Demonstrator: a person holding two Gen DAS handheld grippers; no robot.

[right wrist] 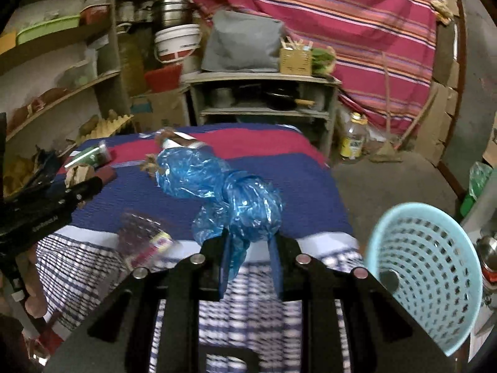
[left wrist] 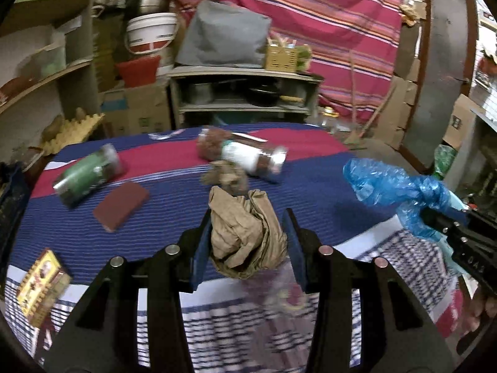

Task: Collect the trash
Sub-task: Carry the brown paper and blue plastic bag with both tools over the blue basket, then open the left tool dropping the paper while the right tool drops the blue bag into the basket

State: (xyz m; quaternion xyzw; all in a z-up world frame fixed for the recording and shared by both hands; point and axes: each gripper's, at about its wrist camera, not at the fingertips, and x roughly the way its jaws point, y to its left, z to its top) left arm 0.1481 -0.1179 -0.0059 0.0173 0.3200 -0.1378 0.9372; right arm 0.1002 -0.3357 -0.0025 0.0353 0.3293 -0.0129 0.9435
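Jaws: left gripper (left wrist: 247, 227) pinching crumpled brown paper (left wrist: 245, 236); right gripper (right wrist: 250, 248) clamped on knotted blue plastic bag (right wrist: 230, 199), w/ light-blue basket (right wrist: 425, 273) beside it.

A crumpled wad of matt brown paper (left wrist: 247, 233) is creasing roughly. A glossy, crinkled blue plastic bag (right wrist: 236, 199) is catching the light. The blue-and-red woven table cloth (left wrist: 174, 217) is looking ribbed and matt. A pale blue perforated plastic basket (right wrist: 425, 276) is showing smooth. Matt black gripper arms are carrying shiny metal studs.
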